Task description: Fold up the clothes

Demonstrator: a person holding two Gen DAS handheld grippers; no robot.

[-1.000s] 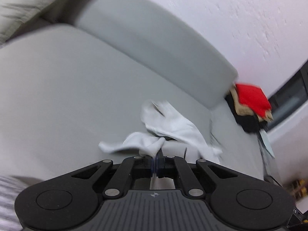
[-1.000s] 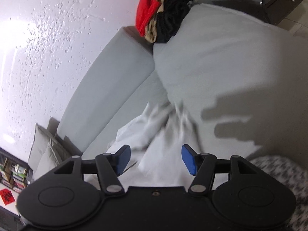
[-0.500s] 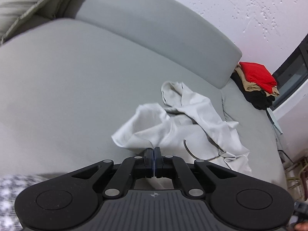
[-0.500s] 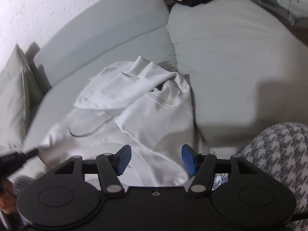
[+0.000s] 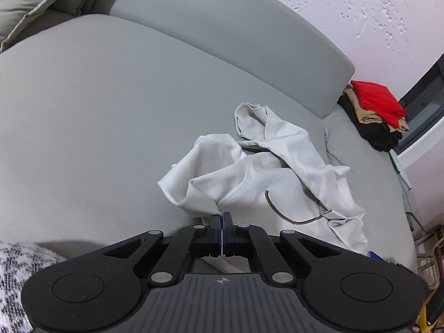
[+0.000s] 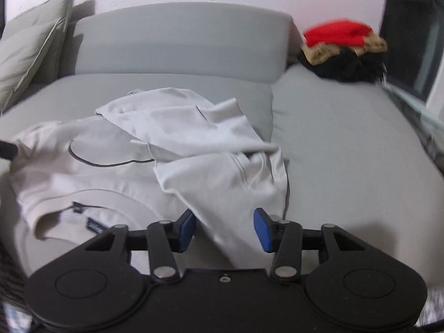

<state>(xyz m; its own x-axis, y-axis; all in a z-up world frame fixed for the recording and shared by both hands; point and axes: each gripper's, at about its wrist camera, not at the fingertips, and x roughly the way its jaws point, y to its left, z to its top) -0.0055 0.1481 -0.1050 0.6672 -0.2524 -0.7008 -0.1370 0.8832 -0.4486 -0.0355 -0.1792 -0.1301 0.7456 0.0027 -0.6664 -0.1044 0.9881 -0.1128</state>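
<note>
Since half a second ago, both views have steadied and the cream hoodie (image 5: pixel 266 172) has settled flatter on the grey sofa (image 5: pixel 97 116), the right camera now facing the backrest squarely. Your left gripper (image 5: pixel 222 223) has its jaws pressed together on a bunched edge of the garment – a pinch at the near-left corner. Your right gripper (image 6: pixel 224 226) has its blue pads (image 6: pixel 186 229) spread apart, with a fold of the same hoodie (image 6: pixel 172 149) lying between and just beyond them; nothing is clasped there. The garment lies crumpled with the neckline and label toward you on the left and a dark drawstring (image 6: pixel 111 162) looped across the chest; its long axis appears to run left to right across the seat. The loose fold sits directly ahead of the right tool – so that hand is the nearer one for the next grasp, probably to spread the fabric. Folded red, tan and black clothes (image 6: pixel 344 47) rest well apart at the far right.
</note>
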